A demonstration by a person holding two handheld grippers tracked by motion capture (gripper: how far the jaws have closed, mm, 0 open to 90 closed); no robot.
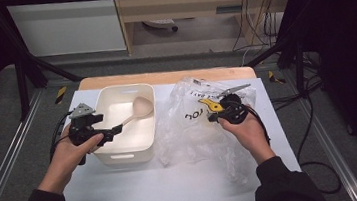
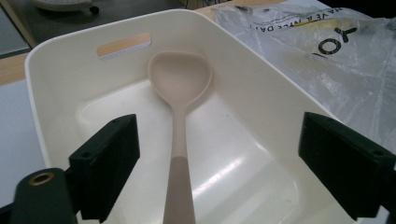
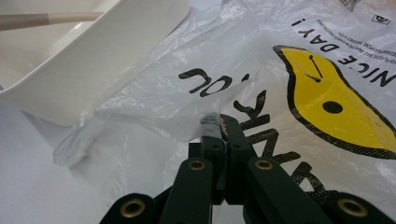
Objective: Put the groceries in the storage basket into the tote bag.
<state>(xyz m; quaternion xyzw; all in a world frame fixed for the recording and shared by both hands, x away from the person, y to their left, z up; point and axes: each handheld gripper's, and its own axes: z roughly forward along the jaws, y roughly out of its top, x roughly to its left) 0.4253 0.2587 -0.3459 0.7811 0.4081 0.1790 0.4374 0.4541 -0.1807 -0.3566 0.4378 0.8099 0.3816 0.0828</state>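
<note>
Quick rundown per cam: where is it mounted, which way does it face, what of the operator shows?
High view: above the person's side, looking forward and down on the table; both forearms, left tool, right tool.
Left gripper view: rides the left tool, facing into the bin; its open jaws flank the ladle.
Right gripper view: rides the right tool, low over the plastic bag; jaws pinch a fold of the bag.
Shared: bin, ladle and bag appear in all three.
</note>
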